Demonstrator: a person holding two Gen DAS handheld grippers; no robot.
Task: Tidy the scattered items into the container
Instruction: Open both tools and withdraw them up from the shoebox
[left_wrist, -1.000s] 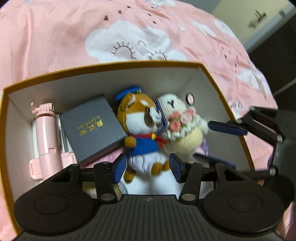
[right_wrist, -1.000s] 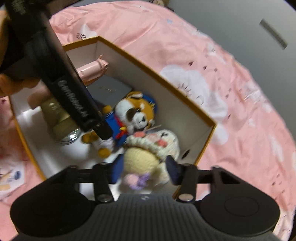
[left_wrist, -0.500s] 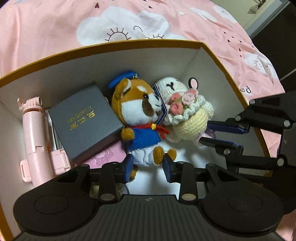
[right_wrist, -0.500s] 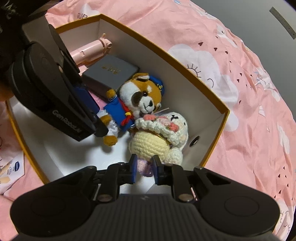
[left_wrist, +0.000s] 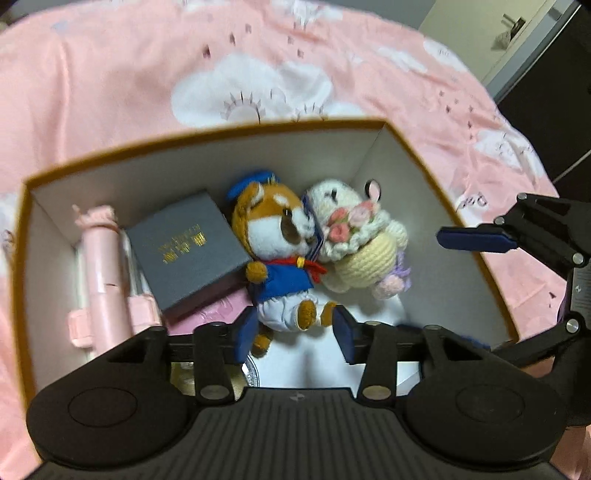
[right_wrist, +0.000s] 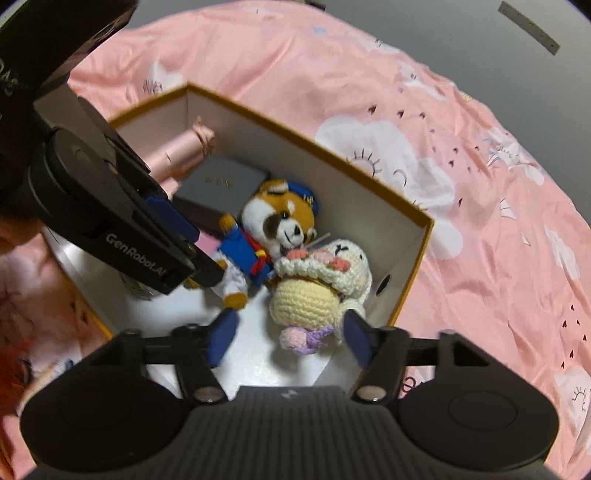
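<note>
Box (left_wrist: 207, 173) sat on the pink sheet (left_wrist: 129, 81), orange rim, white inside. All places given relative to the box. Fox plush (left_wrist: 275, 254) lay in its middle, blue cap toward the far wall, touching the crochet bunny (left_wrist: 360, 240) beside it on the right. Grey case (left_wrist: 186, 251) lay left of the fox, tilted, resting on something pink. Pink stick (left_wrist: 99, 266) lay along the left wall, just beside the case.

Left gripper (left_wrist: 293, 332) hung over the box's near side, jaws apart with the fox's feet between them, not clamped (slight blur). Right gripper (right_wrist: 288, 334) hovered over the box's right end, jaws spread wide, the bunny's purple-pink base between the fingertips; contact unclear. In the left view the right gripper (left_wrist: 476, 236) showed one blue pad over the right wall. A metal can (left_wrist: 253, 371) peeked out under the left gripper.
</note>
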